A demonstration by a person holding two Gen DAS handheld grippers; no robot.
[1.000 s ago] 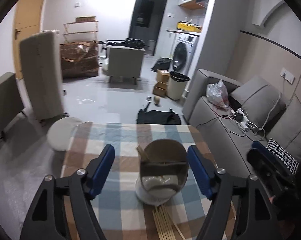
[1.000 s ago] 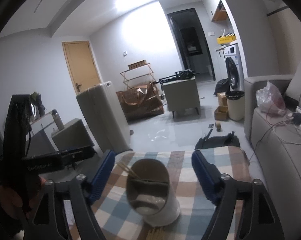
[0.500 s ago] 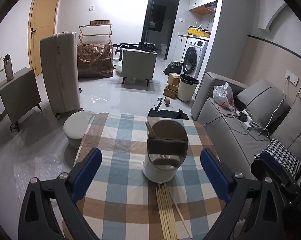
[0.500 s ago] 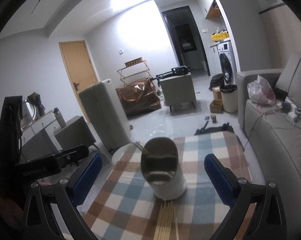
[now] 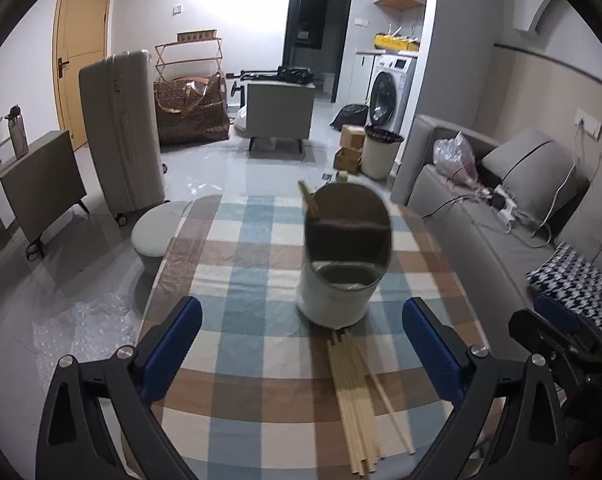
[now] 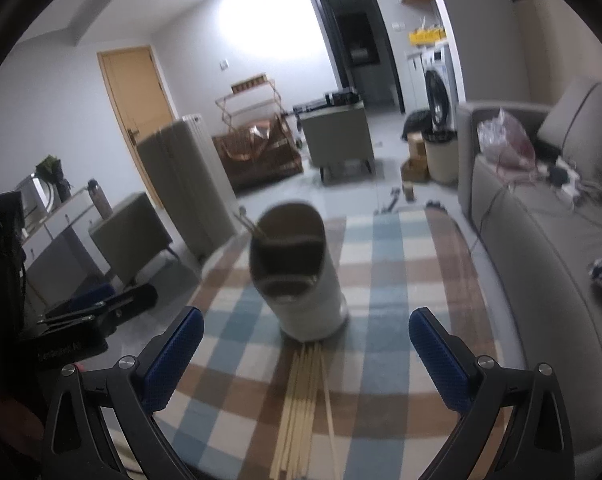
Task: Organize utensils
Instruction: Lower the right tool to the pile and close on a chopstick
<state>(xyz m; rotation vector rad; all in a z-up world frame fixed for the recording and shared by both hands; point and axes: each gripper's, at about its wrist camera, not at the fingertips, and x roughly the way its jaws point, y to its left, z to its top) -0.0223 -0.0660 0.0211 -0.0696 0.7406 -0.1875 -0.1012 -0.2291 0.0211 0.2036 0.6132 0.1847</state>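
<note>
A white utensil holder (image 5: 341,268) (image 6: 305,280) with a divided top stands upright on the checked tablecloth (image 5: 241,280) (image 6: 393,264). One chopstick (image 5: 307,196) (image 6: 251,226) sticks out of its back compartment. Several wooden chopsticks (image 5: 355,396) (image 6: 303,404) lie in a bundle on the cloth just in front of the holder. My left gripper (image 5: 301,344) is open, held above the cloth with the bundle between its fingers' line, touching nothing. My right gripper (image 6: 305,350) is open as well, above the bundle's near end, with nothing held.
A grey sofa (image 5: 501,240) with cables, a bag and a patterned cushion runs along the table's right side. A round stool (image 5: 157,232), a suitcase (image 5: 121,128) and a low cabinet (image 5: 41,188) stand on the floor to the left.
Both grippers opened wider and drew back from the holder, which was between their fingers. More of the chopstick bundle now shows in front of it.
</note>
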